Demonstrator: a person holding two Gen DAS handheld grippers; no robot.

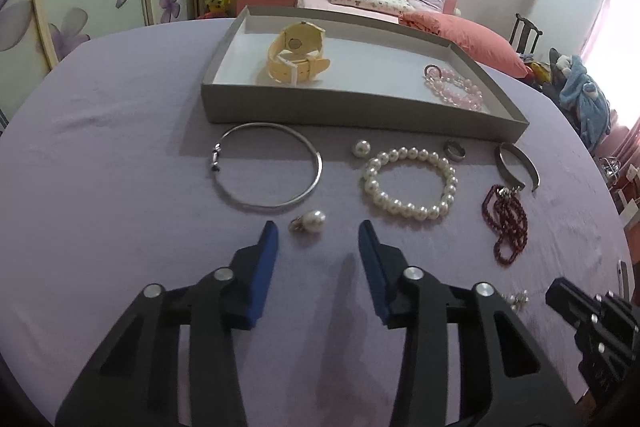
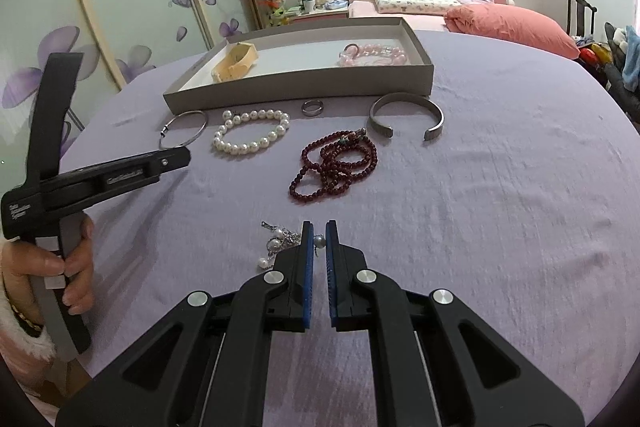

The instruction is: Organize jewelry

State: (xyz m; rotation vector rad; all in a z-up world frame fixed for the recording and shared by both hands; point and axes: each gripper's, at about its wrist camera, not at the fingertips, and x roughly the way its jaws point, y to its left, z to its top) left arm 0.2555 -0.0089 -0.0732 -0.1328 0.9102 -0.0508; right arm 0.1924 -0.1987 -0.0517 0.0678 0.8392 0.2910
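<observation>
My left gripper point(image 1: 318, 227) stands open low over the purple cloth, with a pearl earring point(image 1: 310, 221) lying just ahead between its blue fingertips, untouched. My right gripper point(image 2: 319, 227) is shut on a silver chain piece with small pearls point(image 2: 280, 243); one bead shows between the pads. A grey tray point(image 1: 340, 107) holds a cream watch point(image 1: 298, 51) and a pink bead bracelet point(image 1: 454, 89). In front of the tray lie a thin silver bangle point(image 1: 319, 167), a white pearl bracelet point(image 1: 400, 206), a loose pearl point(image 1: 361, 148), a ring point(image 1: 455, 150), a metal cuff point(image 1: 528, 167) and dark red beads point(image 1: 508, 223).
The cloth-covered table point(image 2: 500, 207) is round, and its edges curve away on both sides. A person's hand point(image 2: 76, 259) grips the left gripper's handle at the left. Behind the table are a bed point(image 2: 508, 23), a wardrobe and a chair.
</observation>
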